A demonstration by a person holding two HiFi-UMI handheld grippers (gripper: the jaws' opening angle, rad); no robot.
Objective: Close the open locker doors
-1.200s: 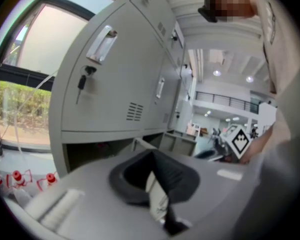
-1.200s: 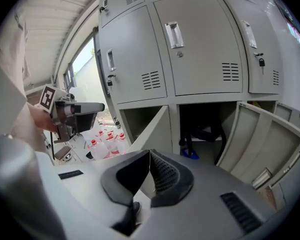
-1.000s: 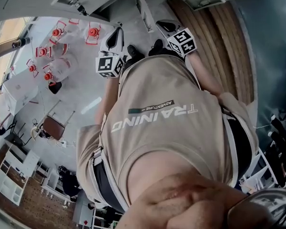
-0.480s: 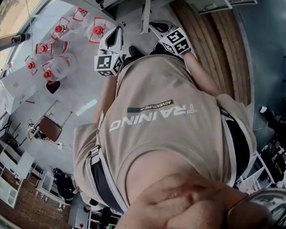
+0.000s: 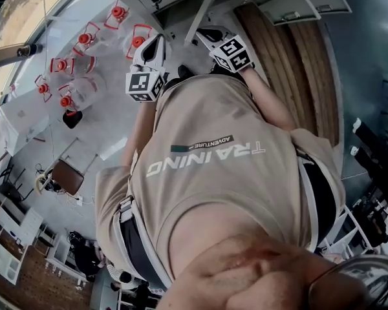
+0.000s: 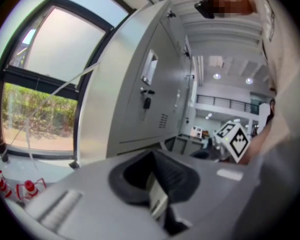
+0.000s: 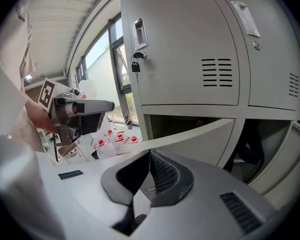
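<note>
Both grippers sit slightly higher in the head view than a second ago. Left gripper (image 6: 152, 166) and right gripper (image 7: 150, 171) both have jaws pressed together, empty. Grey metal lower locker door (image 7: 200, 136) hangs open just ahead of right gripper, under closed grey upper locker door (image 7: 190, 49).

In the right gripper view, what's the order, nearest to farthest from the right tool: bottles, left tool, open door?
1. Open door, just ahead of the right tool.
2. Left tool, off to the left.
3. Bottles, low down, beyond the left tool.
</note>
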